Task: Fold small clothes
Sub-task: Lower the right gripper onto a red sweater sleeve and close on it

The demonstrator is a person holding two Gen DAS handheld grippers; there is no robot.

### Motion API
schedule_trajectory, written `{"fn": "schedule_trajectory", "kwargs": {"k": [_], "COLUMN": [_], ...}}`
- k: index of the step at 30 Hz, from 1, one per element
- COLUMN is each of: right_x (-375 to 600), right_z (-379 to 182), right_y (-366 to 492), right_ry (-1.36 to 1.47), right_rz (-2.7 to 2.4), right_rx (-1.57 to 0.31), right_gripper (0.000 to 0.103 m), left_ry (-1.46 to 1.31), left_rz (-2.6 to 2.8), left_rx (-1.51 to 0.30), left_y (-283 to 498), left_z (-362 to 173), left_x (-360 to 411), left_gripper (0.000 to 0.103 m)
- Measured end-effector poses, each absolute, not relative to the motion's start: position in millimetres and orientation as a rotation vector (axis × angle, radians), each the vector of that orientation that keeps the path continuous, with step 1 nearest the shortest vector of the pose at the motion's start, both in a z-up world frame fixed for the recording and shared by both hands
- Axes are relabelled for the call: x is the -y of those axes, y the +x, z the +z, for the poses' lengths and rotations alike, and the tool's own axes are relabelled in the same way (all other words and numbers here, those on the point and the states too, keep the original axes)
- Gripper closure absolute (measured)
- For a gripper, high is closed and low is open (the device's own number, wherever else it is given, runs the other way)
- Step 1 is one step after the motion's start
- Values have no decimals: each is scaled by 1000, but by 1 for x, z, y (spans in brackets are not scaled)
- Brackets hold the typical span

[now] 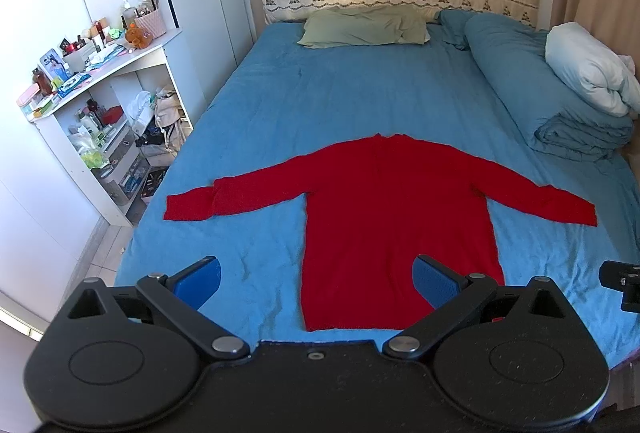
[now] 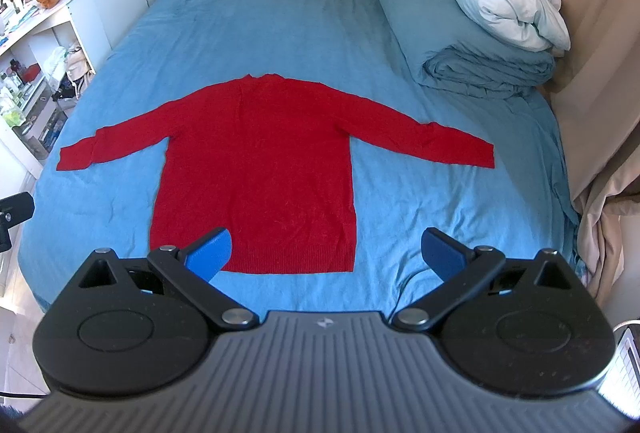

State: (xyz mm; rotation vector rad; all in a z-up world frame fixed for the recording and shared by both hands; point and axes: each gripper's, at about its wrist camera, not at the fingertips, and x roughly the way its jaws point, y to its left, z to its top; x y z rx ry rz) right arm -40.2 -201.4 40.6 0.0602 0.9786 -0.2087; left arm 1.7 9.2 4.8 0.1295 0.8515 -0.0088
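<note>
A red long-sleeved sweater point(image 1: 384, 201) lies flat on the blue bed sheet point(image 1: 320, 101), both sleeves spread out to the sides, hem toward me. In the right wrist view the same sweater point(image 2: 260, 161) fills the middle of the bed. My left gripper point(image 1: 316, 277) hovers open above the hem's left part, its blue pads wide apart and empty. Over the hem's right corner my right gripper point(image 2: 326, 251) is open too, holding nothing. Part of the right gripper's body shows at the right edge of the left wrist view.
A green pillow point(image 1: 364, 27) lies at the headboard. A folded blue duvet point(image 1: 540, 89) with a white pillow point(image 1: 588, 69) sits along the bed's right side. Cluttered white shelves point(image 1: 100, 105) stand left of the bed. Curtains point(image 2: 600, 33) hang at the right.
</note>
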Motion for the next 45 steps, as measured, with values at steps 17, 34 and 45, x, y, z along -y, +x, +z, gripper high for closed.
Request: {"fn": "schedule_trajectory", "kwargs": {"k": [17, 34, 45], "right_x": [204, 347, 494], "right_z": [50, 62, -35], "right_y": [-27, 72, 179], "right_ry": [117, 181, 201], "right_rz": [-208, -500, -507], "right_rx": [-922, -806, -926], "right_gripper": [0, 0, 0], "left_ry": [164, 177, 216], "left_rz": [-32, -157, -137], "left_rx": [-784, -655, -776], "left_y": [19, 153, 242], "left_z": [16, 26, -41], "left_x": [-12, 87, 211], "left_gripper": [0, 0, 0]}}
